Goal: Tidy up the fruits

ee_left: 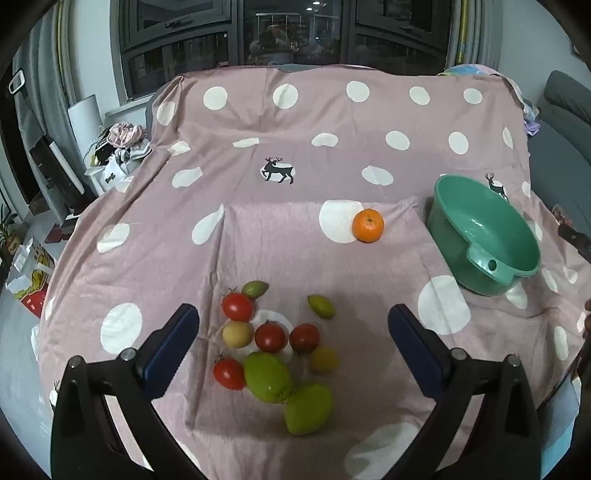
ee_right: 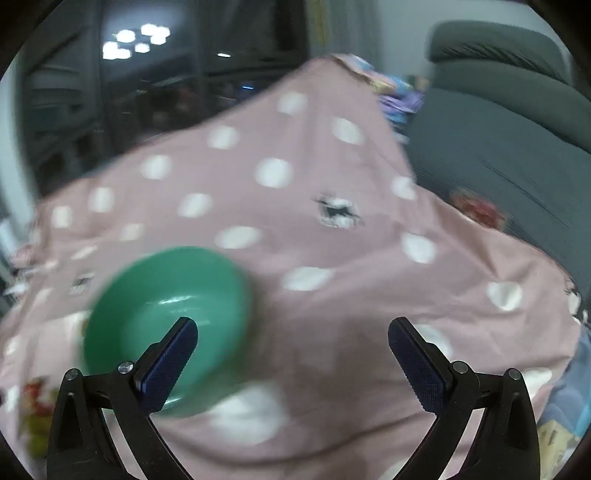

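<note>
Left gripper [ee_left: 293, 328], jaws apart, above a cluster of red tomatoes [ee_left: 270, 336] and green fruits [ee_left: 268, 376] at lower centre on the pink polka-dot cloth [ee_left: 295, 122]. A round orange tangerine [ee_left: 368, 225] lies apart, centre right, near the green plastic basin [ee_left: 484, 236]. Right gripper [ee_right: 293, 339], jaws apart and empty, over the blurred basin at lower left.

Dark window [ee_left: 295, 33] with grey frames spans the far wall; ceiling lights reflect in the glass, seen also in the right wrist view [ee_right: 136, 38]. Grey curtain [ee_left: 48, 74] hangs at left. Pink cloth [ee_left: 332, 122] with white dots and deer prints covers the counter. Left of it: white roll [ee_left: 86, 118] standing upright, heap of clothes and bags [ee_left: 120, 144], black panel [ee_left: 59, 170] leaning, printed cartons [ee_left: 33, 280] on the pale floor. Grey sofa [ee_right: 498, 129] at right, just beside the cloth; colourful fabric [ee_right: 395, 92] at its far end. Right wrist view blurred.
</note>
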Motion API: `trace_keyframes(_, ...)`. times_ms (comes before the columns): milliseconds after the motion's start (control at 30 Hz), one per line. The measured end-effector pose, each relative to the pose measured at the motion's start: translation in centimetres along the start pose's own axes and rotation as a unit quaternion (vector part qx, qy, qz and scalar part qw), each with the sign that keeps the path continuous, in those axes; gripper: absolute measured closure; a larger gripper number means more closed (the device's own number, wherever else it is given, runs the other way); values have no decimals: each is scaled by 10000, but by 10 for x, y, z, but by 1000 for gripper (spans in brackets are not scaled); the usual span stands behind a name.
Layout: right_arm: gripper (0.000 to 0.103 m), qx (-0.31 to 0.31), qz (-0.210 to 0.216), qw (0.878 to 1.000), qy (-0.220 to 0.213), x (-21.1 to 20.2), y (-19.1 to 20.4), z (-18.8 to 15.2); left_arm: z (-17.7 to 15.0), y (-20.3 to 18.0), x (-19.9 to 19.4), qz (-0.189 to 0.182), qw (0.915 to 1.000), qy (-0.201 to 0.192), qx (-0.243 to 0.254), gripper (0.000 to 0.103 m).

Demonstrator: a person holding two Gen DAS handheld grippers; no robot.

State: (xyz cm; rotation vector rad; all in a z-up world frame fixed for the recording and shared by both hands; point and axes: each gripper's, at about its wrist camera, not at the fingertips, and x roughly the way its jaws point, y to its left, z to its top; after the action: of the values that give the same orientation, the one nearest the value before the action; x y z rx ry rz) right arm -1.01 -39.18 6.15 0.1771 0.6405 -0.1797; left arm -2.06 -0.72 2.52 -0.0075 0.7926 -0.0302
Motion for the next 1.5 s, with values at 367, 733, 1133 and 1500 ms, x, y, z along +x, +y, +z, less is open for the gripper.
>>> trace_keyframes(367, 0, -1713, 1657, 9706, 326, -65, 160, -46, -7, 20, -25, -1, 9997, -125, -190, 1)
trace_keyframes(733, 0, -2343, 2109, 9452, 847, -66, 237, -84, -18, 39, -27, -89, 9996, 15, -274, 1)
trace_keyframes(1133, 0, -2334, 2047, 9426, 1233, -50, 236, -95, -26, 52, -9, -407, 9972, 348, -522, 1)
trace_keyframes(1500, 0, -2347, 2003, 9421, 1312, -40, 237, -96, -26, 53, 1, -525, 9966, 434, -474, 1)
